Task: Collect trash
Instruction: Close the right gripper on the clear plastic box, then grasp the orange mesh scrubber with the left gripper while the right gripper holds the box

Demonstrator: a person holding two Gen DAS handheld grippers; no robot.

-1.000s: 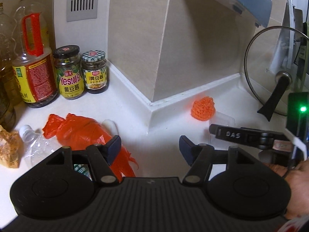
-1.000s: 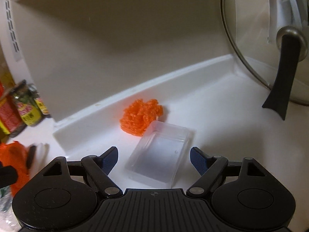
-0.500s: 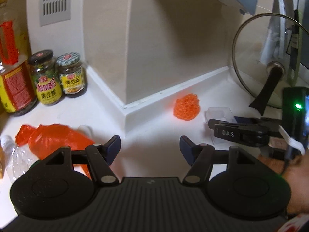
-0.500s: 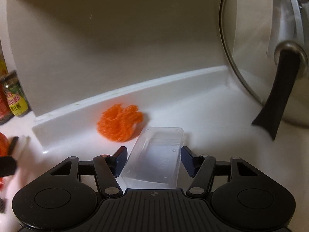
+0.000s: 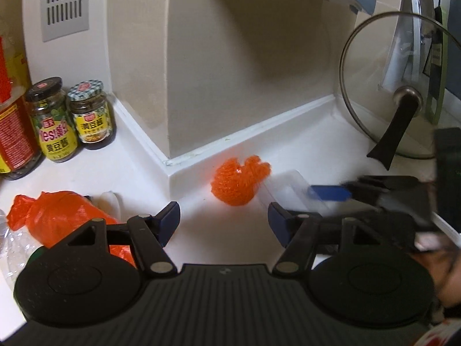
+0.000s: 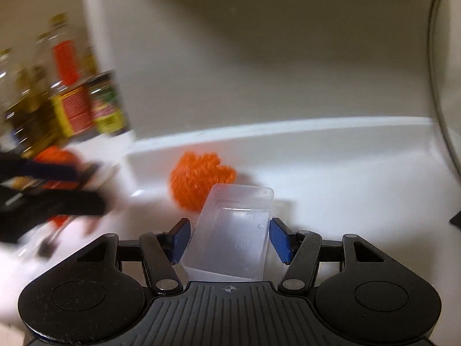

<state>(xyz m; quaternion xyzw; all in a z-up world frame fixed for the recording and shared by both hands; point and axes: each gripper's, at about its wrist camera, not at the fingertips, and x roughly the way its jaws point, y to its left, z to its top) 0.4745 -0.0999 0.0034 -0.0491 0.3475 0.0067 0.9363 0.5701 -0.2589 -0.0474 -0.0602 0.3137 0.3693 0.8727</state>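
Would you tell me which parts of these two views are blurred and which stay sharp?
Left wrist view: the jars and orange mesh ball are sharp, the right gripper smears. Right wrist view: the clear plastic box is crisp; bottles and left gripper streak.

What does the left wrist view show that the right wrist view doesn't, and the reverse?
Only the left wrist view: the wall vent, the whole glass lid and a crushed clear bottle. Only the right wrist view: the clear plastic box between the right gripper's pads, which have just been closing. Both: the orange mesh ball, sauce jars and orange bag.
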